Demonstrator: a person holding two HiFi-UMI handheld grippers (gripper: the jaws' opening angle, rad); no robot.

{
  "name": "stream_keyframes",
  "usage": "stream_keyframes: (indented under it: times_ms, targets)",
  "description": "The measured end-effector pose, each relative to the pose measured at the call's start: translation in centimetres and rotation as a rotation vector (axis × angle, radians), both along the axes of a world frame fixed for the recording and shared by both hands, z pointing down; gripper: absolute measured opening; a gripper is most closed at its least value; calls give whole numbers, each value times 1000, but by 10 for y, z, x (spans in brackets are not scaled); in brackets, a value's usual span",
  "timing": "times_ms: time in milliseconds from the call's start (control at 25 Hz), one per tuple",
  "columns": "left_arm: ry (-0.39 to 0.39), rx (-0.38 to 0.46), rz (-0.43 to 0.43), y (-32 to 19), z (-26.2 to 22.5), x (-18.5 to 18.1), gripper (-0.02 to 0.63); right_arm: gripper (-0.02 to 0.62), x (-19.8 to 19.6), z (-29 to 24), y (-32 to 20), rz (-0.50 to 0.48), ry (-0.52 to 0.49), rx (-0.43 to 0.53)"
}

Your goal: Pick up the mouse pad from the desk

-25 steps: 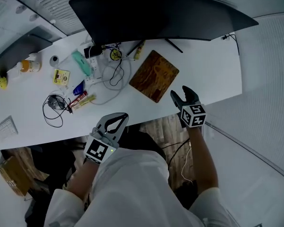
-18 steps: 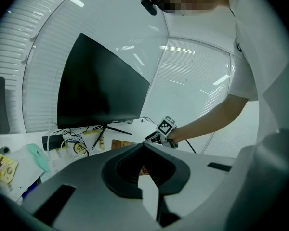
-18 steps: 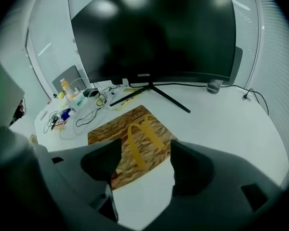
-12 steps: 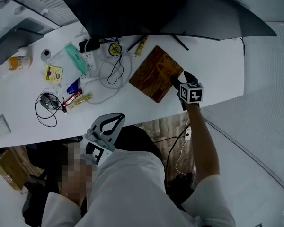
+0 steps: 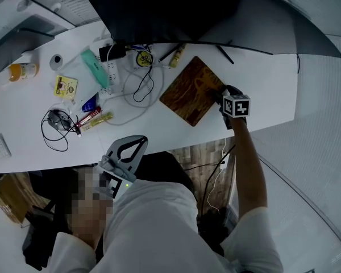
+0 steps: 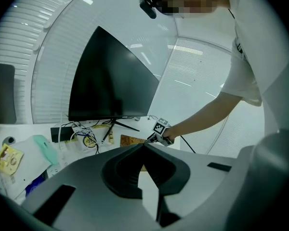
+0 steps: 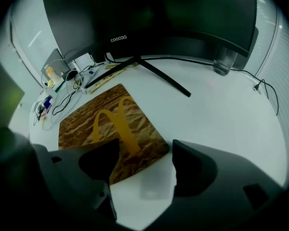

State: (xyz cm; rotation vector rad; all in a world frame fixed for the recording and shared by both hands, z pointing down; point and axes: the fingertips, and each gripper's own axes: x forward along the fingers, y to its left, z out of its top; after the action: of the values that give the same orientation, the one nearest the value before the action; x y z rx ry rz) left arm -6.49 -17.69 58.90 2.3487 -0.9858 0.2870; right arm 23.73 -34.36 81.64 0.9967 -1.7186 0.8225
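1. Head view: the mouse pad [image 5: 192, 91] lies flat on the white desk [image 5: 261, 84]. It is turned cornerwise in front of the dark monitor [image 5: 187, 10], just right of the tangle of cables.
2. My right gripper [image 5: 223, 95] is down at the pad's right corner and points steeply at the desk. Its jaws are opening and stand wide apart.
3. In the right gripper view, my right gripper [image 7: 145, 148] has its left jaw over the pad's brown, yellow-arched surface [image 7: 111, 124] and its right jaw over bare desk. The pad's near corner sits between the jaws, and neither pad presses on it.
4. My left gripper [image 5: 137, 142] hangs back at the desk's near edge, close to my body. In the left gripper view its jaws [image 6: 144, 148] are pressed together tip to tip with nothing between them.
5. An orange bottle [image 5: 23, 71] sits at the desk's far left, well apart from the pad. I cannot tell what is in it.
6. A translucent cup [image 7: 225, 61] stands behind the monitor's right end. I cannot make out its contents.
7. A brown cardboard box [image 5: 4, 201] sits under the desk's left end, and its inside is hidden from me.
8. A white power strip [image 5: 111, 73] lies left of the pad with plugs in its sockets.
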Motion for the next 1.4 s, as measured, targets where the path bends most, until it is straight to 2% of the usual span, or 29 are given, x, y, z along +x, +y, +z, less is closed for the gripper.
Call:
stream_keyframes:
  times_ms: [480,760,920,1000,1240,1400]
  targets:
    - [-7,4,1,-4,4,-5,17,312,-3,-1,1,-31,13,8]
    - [-17,2,-17,1,2,-7,17,184,-19,4,8,-92,-14,6]
    - [-27,18,-32,4,-5,-6,17,70,-31,-1,13,-117,4,22]
    - [-32,26,-50,5,-10,-5,17,54,-32,-6,15,-101,3,28]
    - [-60,50,-117,12,-24,1,17,49,-36,-30,19,-44,-135,27]
    - [-78,70,-176,22,-36,10,17,49,-46,-58,28,-58,-215,48]
